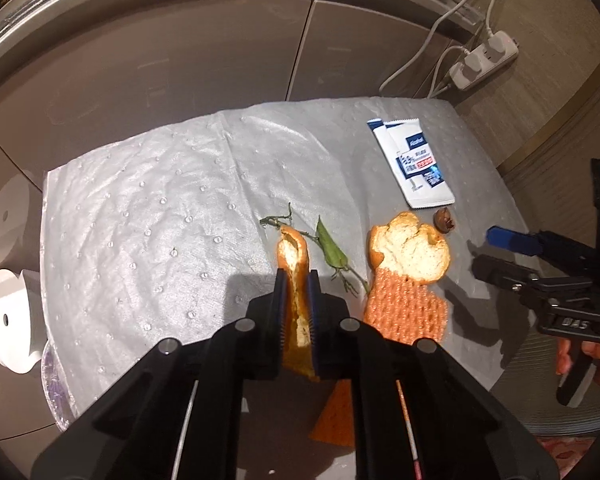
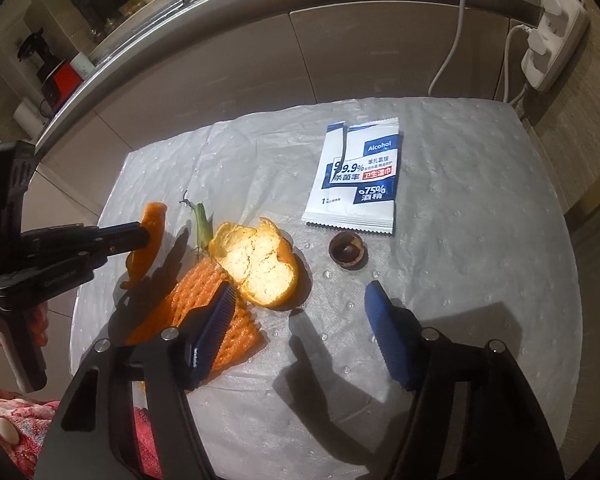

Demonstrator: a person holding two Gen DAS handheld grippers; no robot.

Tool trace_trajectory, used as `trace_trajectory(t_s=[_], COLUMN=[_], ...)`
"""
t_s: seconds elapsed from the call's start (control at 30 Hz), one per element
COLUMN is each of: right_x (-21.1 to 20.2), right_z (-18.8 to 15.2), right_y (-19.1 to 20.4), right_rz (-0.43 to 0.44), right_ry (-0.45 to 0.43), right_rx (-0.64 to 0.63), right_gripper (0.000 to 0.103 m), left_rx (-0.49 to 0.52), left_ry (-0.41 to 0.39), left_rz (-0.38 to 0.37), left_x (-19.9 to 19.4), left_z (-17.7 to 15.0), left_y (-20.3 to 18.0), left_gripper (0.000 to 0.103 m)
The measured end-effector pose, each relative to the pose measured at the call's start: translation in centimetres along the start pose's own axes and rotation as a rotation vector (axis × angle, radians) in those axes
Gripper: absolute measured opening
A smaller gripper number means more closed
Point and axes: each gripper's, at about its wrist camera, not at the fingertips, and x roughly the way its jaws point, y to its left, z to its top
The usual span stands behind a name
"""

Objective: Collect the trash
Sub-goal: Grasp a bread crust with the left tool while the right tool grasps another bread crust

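The left gripper (image 1: 297, 308) squeezes a strip of orange peel (image 1: 294, 264) tight between its fingers to lift it away as trash. The right gripper (image 2: 300, 300), low in the frame, has its fingers apart around nothing, ready for the big peel (image 2: 260, 268).

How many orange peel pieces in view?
2: a narrow peel strip clamped in the left gripper; a larger peel on the table, overlapping the orange foam net.

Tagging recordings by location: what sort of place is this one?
Probably a home kitchen: a metal-edged counter carrying bottles and jars above flat cabinet doors, and a small table covered in plastic sheeting, strewn with orange peel and other scraps.
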Motion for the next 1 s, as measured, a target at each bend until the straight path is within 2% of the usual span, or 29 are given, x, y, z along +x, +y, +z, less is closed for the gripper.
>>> trace_trajectory(t_s=[0.13, 0.2, 0.37, 0.5, 0.63, 0.73, 0.83, 0.87, 0.93, 0.97, 1.0], right_x=[1.7, 2.4, 3.7, 4.4, 4.7, 4.4, 3.5, 3.1, 2.0, 1.4, 0.8], right_z=[0.5, 0.7, 0.9, 0.9, 0.9, 1.0, 1.2, 1.4, 1.7, 1.9, 2.1], right_y=[0.1, 0.3, 1.2, 1.6, 1.4, 1.1, 1.0, 0.9, 0.6, 0.5, 0.3], right_rz=[0.007, 0.008, 0.012, 0.0, -0.006, 0.011, 0.003, 0.001, 0.002, 0.001, -0.001], right_ry=[0.033, 0.047, 0.079, 0.092, 0.092, 0.079, 0.055, 0.045, 0.021, 0.011, -0.001], right_rx=[-0.002, -0.005, -0.007, -0.003, 0.02, 0.043, 0.041, 0.043, 0.048, 0.05, 0.05], right_gripper=[0.058, 0.054, 0.038, 0.029, 0.012, 0.008, 0.007, 0.007, 0.007, 0.007, 0.007], left_rx=[-0.012, -0.019, -0.042, -0.051, -0.048, -0.036, -0.067, -0.08, -0.086, -0.081, -0.074], left_ry=[-0.062, -0.089, -0.142, -0.109, -0.051, -0.009, 0.045, 0.061, 0.075, 0.074, 0.071], left_rz=[-0.026, -0.041, -0.057, -0.034, -0.035, -0.007, -0.029, -0.04, -0.041, -0.025, -0.008], left_x=[-3.4, -5.1, -7.8, -7.1, -5.4, -3.7, -2.2, -1.8, -1.2, -1.0, -0.8], left_z=[0.3, 0.3, -0.1, -0.7, -1.3, -1.8, -2.1, -2.2, -2.4, -2.4, -2.5], left_y=[-0.2, -0.1, 0.6, 1.4, 1.9, 2.1, 2.8, 2.9, 2.9, 2.8, 2.7], left_gripper=[0.01, 0.006, 0.006, 0.005, 0.006, 0.005, 0.006, 0.009, 0.029, 0.049, 0.058])
